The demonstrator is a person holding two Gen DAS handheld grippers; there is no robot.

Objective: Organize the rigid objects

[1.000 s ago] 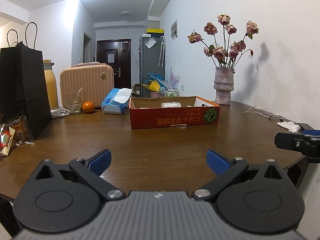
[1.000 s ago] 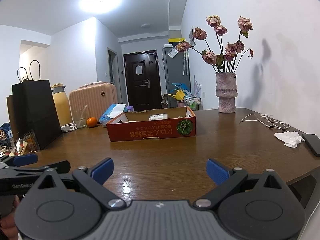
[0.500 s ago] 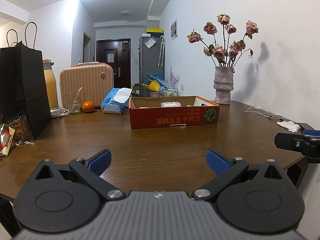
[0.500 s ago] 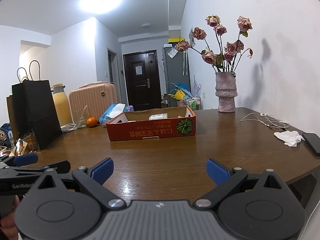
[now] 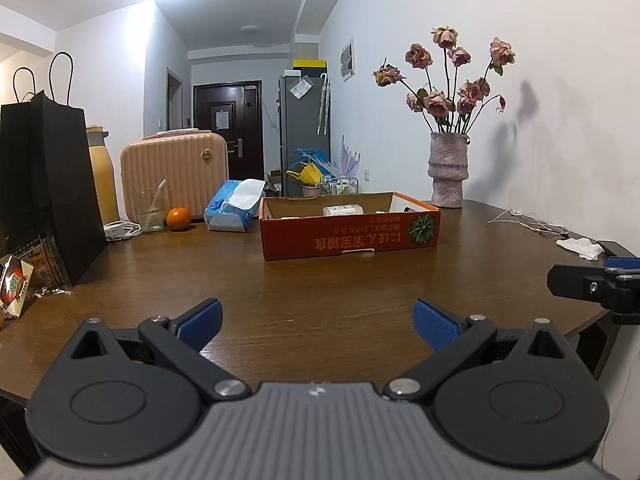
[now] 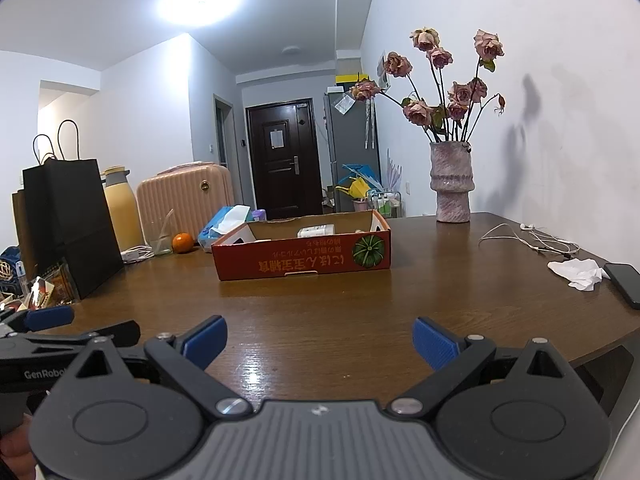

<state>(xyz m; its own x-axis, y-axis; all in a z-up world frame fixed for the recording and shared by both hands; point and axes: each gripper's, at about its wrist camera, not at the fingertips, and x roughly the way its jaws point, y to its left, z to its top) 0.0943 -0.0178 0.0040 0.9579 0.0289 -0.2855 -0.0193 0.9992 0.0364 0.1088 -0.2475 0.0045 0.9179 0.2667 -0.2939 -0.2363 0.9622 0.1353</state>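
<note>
— Two hand-held grippers are seen above the near edge of the worktop (image 5: 304, 292): the left hand-held gripper (image 5: 316, 322) and the right hand-held gripper (image 6: 320, 338), each with jaws spread apart and nothing held. Where is the task's thing found?

— At twelve o'clock, well apart from both, a red box (image 5: 350, 236) is stood; a small white carton (image 5: 343, 210) is glimpsed inside it. At ten o'clock an orange (image 5: 178, 218) is lain by a glass (image 5: 151, 216).

— How is the carton expected to handle?

— It is judged light, stiff and easily crushed; it is best taken across its short sides. The glass is judged fragile and slippery.
</note>
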